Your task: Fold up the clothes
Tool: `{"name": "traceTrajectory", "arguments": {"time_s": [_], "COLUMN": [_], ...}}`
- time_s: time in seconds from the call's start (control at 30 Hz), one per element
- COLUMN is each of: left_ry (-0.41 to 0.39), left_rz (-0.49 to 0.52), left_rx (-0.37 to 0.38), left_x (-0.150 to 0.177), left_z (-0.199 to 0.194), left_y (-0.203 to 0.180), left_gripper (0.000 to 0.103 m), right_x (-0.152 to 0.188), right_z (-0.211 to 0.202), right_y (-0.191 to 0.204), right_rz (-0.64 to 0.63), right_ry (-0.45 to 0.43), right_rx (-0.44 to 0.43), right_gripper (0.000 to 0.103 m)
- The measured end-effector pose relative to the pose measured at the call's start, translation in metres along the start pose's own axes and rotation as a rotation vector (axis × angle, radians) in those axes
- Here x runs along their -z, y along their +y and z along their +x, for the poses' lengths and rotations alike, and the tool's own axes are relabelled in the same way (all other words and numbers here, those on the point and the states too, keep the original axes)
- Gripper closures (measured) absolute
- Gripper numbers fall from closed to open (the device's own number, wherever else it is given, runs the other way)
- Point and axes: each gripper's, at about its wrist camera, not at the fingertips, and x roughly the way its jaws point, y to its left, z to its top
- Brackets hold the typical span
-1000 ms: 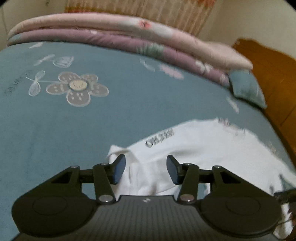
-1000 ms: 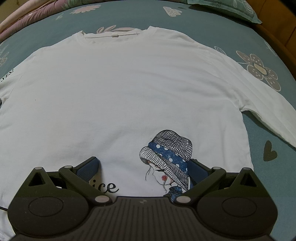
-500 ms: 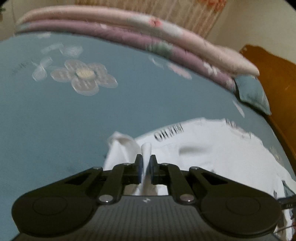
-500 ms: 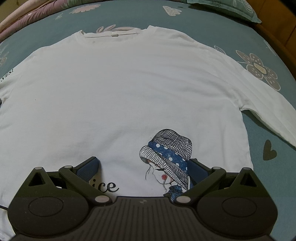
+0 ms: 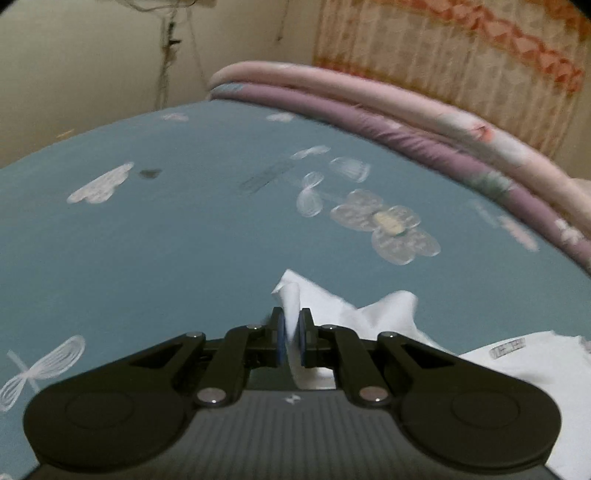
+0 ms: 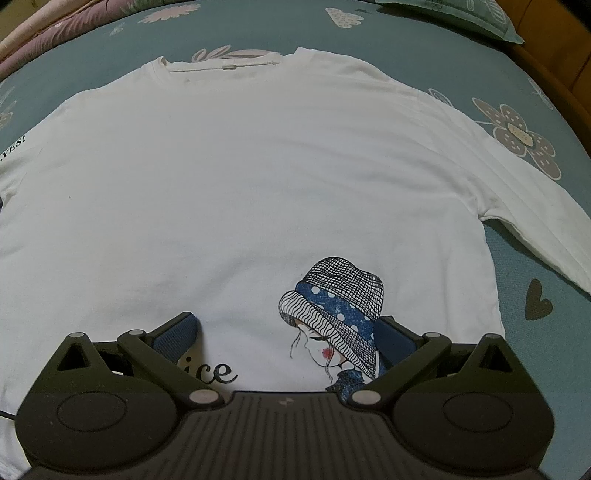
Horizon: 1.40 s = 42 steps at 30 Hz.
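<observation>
A white long-sleeved shirt (image 6: 258, 177) with a printed girl in a hat lies face up on the teal bedsheet (image 6: 509, 280), collar at the far side. My right gripper (image 6: 288, 332) hangs open low over the shirt's hem, one pad at each side of the print. In the left wrist view my left gripper (image 5: 291, 334) is shut on the white sleeve end (image 5: 295, 295), which sticks up pinched between the pads and is lifted off the sheet. The rest of the sleeve (image 5: 517, 354) trails off to the right.
Folded pink and purple quilts (image 5: 424, 122) lie along the far side of the bed, before a patterned curtain (image 5: 461, 48). A teal pillow (image 6: 461, 14) and a wooden bed frame (image 6: 569, 70) are at the right. The flowered sheet (image 5: 166, 229) stretches left of the sleeve.
My left gripper closed on the sleeve end, then lifted and swung left with it, turning as it went. The right gripper and the shirt body stayed still.
</observation>
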Motion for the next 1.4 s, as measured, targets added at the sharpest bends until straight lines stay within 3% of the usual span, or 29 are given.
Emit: {"name": "traceTrajectory", "arguments": {"time_s": [0.3,0.5,0.6,0.7,0.83,0.97,1.03,1.07,1.1,1.13,1.23,1.3,1.4], "left_ry": [0.053,0.117,0.086,0.045,0.063,0.115,0.098,0.104,0.111,0.117,0.054,0.002,-0.004], "left_rz": [-0.066,-0.122,-0.137,-0.158,-0.147,-0.091,-0.018,0.014,0.045,0.076,0.083,0.029,0.018], "left_rx": [-0.066,-0.087,-0.138,-0.133,-0.068,-0.065,-0.058,-0.047,-0.036,-0.026,-0.066,-0.059,-0.100], "left_x": [0.024,0.036,0.031,0.022,0.016,0.027,0.030,0.031,0.031,0.032,0.023,0.012,-0.003], "left_z": [-0.006,-0.013,-0.022,-0.024,0.008,0.043,0.042,0.041,0.040,0.039,0.027,0.020,0.019], "left_y": [0.018,0.038,0.048,0.058,0.059,0.050,0.038,0.033,0.028,0.023,0.023,0.034,0.036], "left_gripper": [0.095,0.077,0.075,0.065,0.062,0.060,0.063,0.070,0.091,0.097,0.098,0.097,0.087], "right_x": [-0.001,-0.002,-0.002,-0.003,-0.002,0.000,0.001,0.001,0.000,0.000,-0.002,-0.003,-0.005], "right_z": [0.001,0.001,0.001,0.001,0.000,0.000,0.000,0.000,0.000,0.000,0.000,0.001,0.001], "right_y": [0.000,0.000,0.000,0.001,0.002,0.002,0.002,0.003,0.003,0.003,0.004,0.003,0.002], "right_rz": [0.000,0.000,-0.001,-0.001,-0.001,0.000,0.004,0.005,0.007,0.007,0.007,0.006,0.003], "right_ry": [-0.001,0.002,0.004,0.003,0.000,-0.003,-0.003,-0.002,-0.002,-0.001,0.007,0.012,0.016], "right_rx": [0.001,-0.001,-0.001,-0.001,0.003,0.007,0.009,0.010,0.011,0.011,0.011,0.011,0.011], "right_gripper": [0.000,0.000,0.000,0.000,0.000,0.000,0.000,0.000,0.000,0.000,0.000,0.000,0.000]}}
